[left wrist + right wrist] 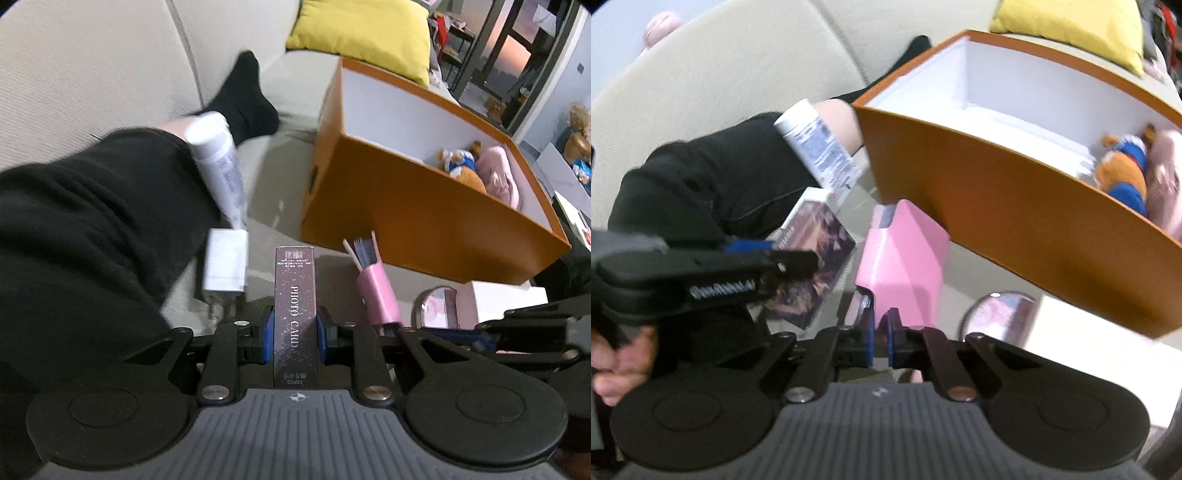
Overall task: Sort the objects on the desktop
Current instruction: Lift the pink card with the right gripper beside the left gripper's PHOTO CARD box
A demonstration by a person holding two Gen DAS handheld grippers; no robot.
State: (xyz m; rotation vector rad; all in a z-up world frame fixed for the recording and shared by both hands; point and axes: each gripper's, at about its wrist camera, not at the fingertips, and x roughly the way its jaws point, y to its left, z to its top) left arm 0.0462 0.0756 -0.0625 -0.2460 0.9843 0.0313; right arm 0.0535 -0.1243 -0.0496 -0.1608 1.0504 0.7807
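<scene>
Sofa-top sorting, seen from 2 handheld grippers. Nearest the lens, the left gripper [294, 332] is clamped on a dark "PHOTO CARD" box [295, 295], its blue pads [266, 332] pressing the 2 narrow long sides near the box's lower half, with the top end standing clear above the jaws. The carton looks light and stiff; its glossy wrap could slide, so a hold across the narrow faces near the middle seems the safest choice.

Alongside it, the right gripper [881, 341] has its jaws drawn almost together, only a thin gap between the pads. The lower edge of a pink holder [901, 266] sits right at that gap, but whether the pads actually pinch it cannot be told from these views. The holder appears to be thin, hollow plastic, light and easily tipped, with sticks and a dark comb-like piece [364, 251] poking from its mouth; a grip low on its body would probably keep the contents from spilling.

Just beyond lie a white charger plug [225, 266] and a white tube [218, 162] resting against a person's dark-clothed leg [92, 206].

Farther back stands the open orange box [406, 206], white inside, with a plush toy [461, 166] in 1 corner. A yellow cushion [365, 33] closes the background.
</scene>
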